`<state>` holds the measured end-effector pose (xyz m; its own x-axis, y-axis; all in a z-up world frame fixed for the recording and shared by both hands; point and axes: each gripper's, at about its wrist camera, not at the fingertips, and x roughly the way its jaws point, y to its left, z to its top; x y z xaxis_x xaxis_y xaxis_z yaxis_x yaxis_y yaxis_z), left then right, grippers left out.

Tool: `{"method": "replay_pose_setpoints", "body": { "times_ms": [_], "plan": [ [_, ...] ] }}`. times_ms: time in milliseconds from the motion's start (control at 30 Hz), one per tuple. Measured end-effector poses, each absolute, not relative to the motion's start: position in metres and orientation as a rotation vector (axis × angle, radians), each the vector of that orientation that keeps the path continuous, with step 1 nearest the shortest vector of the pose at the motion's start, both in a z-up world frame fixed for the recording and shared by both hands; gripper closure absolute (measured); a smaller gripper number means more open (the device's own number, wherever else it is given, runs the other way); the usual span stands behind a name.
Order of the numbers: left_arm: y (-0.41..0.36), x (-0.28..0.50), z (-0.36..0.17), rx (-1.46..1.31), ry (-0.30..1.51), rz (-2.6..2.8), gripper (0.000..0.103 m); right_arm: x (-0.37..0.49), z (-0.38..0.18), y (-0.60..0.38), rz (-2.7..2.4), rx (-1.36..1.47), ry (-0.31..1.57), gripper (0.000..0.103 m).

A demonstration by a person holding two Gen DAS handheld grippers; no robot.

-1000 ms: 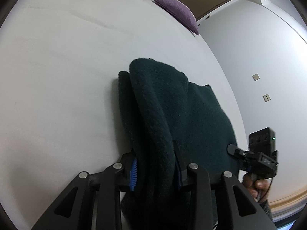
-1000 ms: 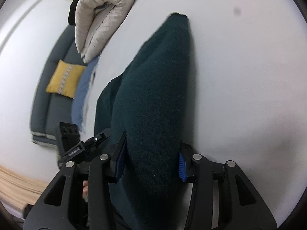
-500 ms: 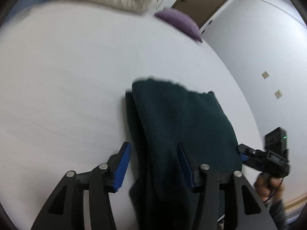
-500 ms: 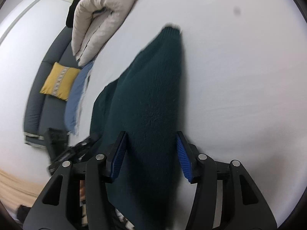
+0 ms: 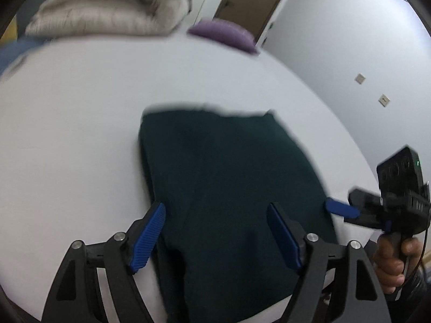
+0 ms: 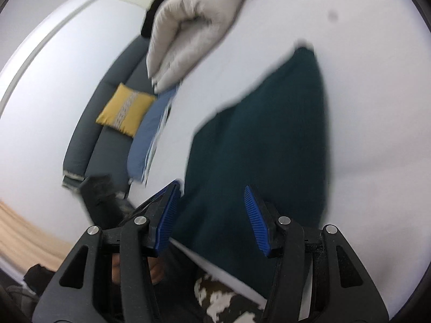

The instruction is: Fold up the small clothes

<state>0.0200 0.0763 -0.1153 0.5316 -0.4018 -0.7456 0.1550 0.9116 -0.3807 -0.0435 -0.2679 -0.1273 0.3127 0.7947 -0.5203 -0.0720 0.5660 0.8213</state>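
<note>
White bed [image 5: 67, 134] filling both views, wide bare room lying all round. Dark green garment [image 5: 229, 188] lying folded on it, near edge cut off below frames, outline blurring. Beige duvet [image 6: 188, 32] sitting at far edge. Sofa [image 6: 107, 113] showing in right view only. Left gripper [image 5: 215, 231] jaws opening, pads clear of cloth. Right gripper [image 6: 210, 215] released, hovering above garment.

White bed [image 5: 67, 134], folded dark green garment [image 5: 229, 175], seemingly beige duvet [image 5: 107, 13]
</note>
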Motion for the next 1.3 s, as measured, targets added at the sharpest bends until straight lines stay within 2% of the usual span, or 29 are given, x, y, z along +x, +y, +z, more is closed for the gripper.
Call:
{"method": "replay_pose_setpoints", "body": {
  "times_ms": [167,367,467,500,600,667,733,833,1000,1167,1300],
  "plan": [
    [0.1,0.008,-0.139,-0.326,0.983,-0.328,0.024,-0.07,-0.162,-0.282,0.731,0.886,1.136,0.055],
    [0.105,-0.014,-0.097,-0.254,0.854,-0.244,0.024,-0.098,-0.139,-0.309,0.712,0.834,1.075,0.053],
    [0.093,-0.028,-0.06,-0.113,0.724,-0.162,0.013,-0.107,-0.103,-0.307,0.64,0.68,1.018,0.053],
    [0.088,-0.035,-0.048,-0.066,0.671,-0.134,0.003,-0.108,-0.09,-0.306,0.612,0.617,0.99,0.052],
    [0.069,-0.06,-0.011,0.045,0.484,-0.044,0.0,-0.119,-0.047,-0.305,0.498,0.447,0.884,0.041],
    [0.059,-0.072,0.009,0.092,0.407,0.029,0.0,-0.126,-0.024,-0.293,0.394,0.343,0.79,0.016],
    [0.055,-0.08,0.023,0.121,0.373,0.087,0.0,-0.136,0.002,-0.281,0.314,0.239,0.678,0.008],
    [0.055,-0.088,0.039,0.121,0.374,0.067,0.0,-0.146,0.029,-0.273,0.287,0.125,0.565,0.0],
    [0.055,-0.09,0.048,0.074,0.418,0.056,0.0,-0.155,0.061,-0.251,0.249,0.012,0.505,0.0],
    [0.044,-0.071,0.023,0.131,0.576,0.141,0.0,-0.154,0.074,-0.247,0.206,0.067,0.603,0.0],
    [0.054,-0.055,-0.011,-0.01,0.738,0.077,0.0,-0.146,0.064,-0.237,0.145,0.106,0.699,0.0]
  ]
}}
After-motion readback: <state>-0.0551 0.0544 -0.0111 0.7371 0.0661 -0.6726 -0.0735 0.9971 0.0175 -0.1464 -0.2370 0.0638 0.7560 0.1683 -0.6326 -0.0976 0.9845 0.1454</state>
